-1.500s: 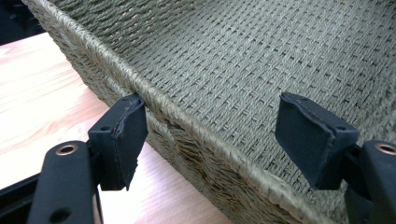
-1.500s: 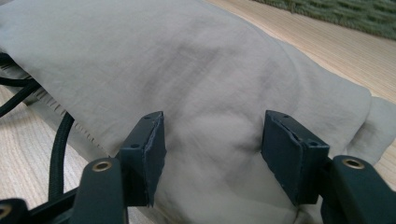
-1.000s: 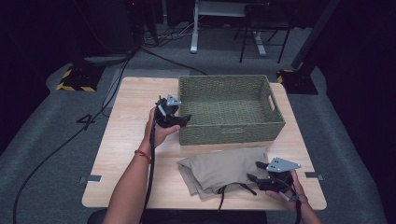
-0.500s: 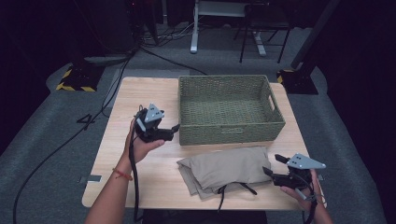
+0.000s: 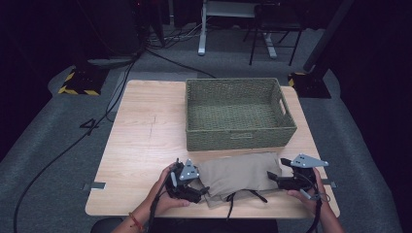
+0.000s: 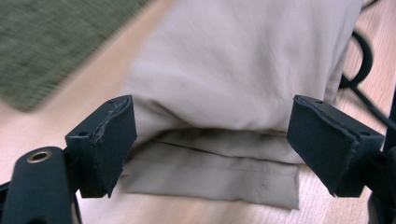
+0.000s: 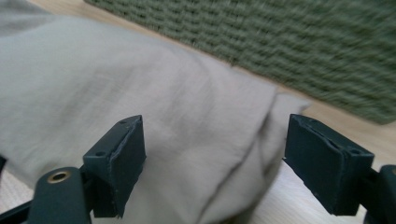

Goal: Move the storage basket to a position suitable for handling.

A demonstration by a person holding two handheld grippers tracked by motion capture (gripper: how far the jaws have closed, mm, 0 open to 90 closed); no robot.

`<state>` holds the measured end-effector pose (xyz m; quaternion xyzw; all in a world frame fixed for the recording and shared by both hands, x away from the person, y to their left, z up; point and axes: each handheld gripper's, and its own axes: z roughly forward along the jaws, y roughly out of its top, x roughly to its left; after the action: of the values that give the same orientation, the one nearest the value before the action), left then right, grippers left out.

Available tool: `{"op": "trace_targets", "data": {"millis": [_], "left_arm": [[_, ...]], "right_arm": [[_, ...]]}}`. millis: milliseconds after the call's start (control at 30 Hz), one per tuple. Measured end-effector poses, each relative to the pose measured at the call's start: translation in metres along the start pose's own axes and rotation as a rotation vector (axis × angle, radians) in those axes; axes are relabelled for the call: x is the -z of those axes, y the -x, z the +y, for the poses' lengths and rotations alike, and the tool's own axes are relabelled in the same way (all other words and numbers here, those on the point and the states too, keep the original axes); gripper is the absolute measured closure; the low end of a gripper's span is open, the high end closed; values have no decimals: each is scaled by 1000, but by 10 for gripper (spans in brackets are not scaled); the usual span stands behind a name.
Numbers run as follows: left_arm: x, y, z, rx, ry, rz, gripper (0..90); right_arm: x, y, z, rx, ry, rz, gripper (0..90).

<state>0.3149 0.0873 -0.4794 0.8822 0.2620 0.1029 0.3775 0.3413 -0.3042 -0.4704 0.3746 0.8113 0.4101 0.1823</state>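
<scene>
2 sets of fingers stand wide apart, and both have just been opening: the left gripper (image 5: pixel 190 187) has its fingers (image 6: pixel 108 140) spread at the left end of the folded beige garment (image 5: pixel 238 174), and the right gripper (image 5: pixel 282 178) has its fingers (image 7: pixel 122 158) spread at the right end. In each gripper view the cloth lies between the 2 pads, but neither pad presses on it, so nothing is held. Just ahead of the left fingers, layered folded edges of the garment rest flat on the tabletop (image 5: pixel 141 145); ahead of the right fingers the fabric rises in a soft fold. A dark strap or cable trails from under the garment's near edge, and I cannot tell which it is. Beyond the garment, close past both sets of fingers, sits the woven green basket (image 5: pixel 238 141), and what shows of its inside holds nothing. By my reading, the folding is done and the approach is made; closing on both ends, lifting the bundle and laying it in the basket are left.
</scene>
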Motion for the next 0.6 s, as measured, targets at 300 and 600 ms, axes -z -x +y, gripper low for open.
{"op": "trace_targets", "data": {"millis": [300,600], "left_arm": [[-26,-2,-5,5,-56,25,158],[-27,-18,-8,-12,-42,-20,130]], "right_arm": [[-28,13,-5,-137,-88,13,6],[-40,18,-7,-160,-111,145,6]]}}
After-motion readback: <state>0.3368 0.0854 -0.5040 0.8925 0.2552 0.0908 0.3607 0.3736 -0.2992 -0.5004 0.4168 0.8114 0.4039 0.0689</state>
